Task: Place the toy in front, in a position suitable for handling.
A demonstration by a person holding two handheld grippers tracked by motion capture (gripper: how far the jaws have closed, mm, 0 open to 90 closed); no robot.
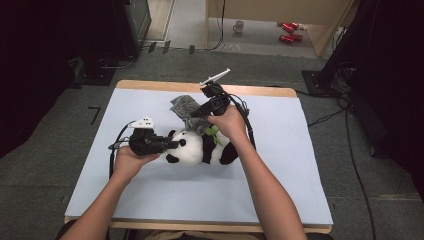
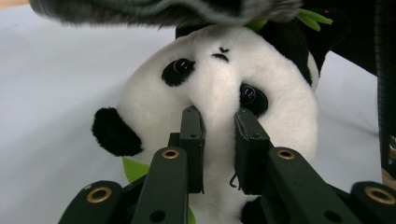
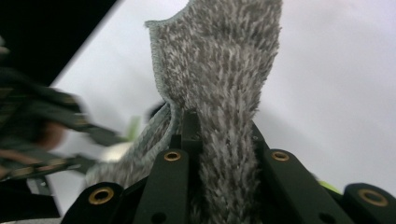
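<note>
Pinching the panda toy's (image 2: 219, 100) snout, left fingers (image 2: 192, 140) clamp; right fingers (image 3: 189, 128) grip grey cloth (image 3: 219, 74).

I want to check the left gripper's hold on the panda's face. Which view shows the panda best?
The left gripper view: the panda fills it, muzzle pinched between the left gripper pads. The high view shows the whole toy lying on the table, small. The right gripper view shows the grey cloth instead.
</note>
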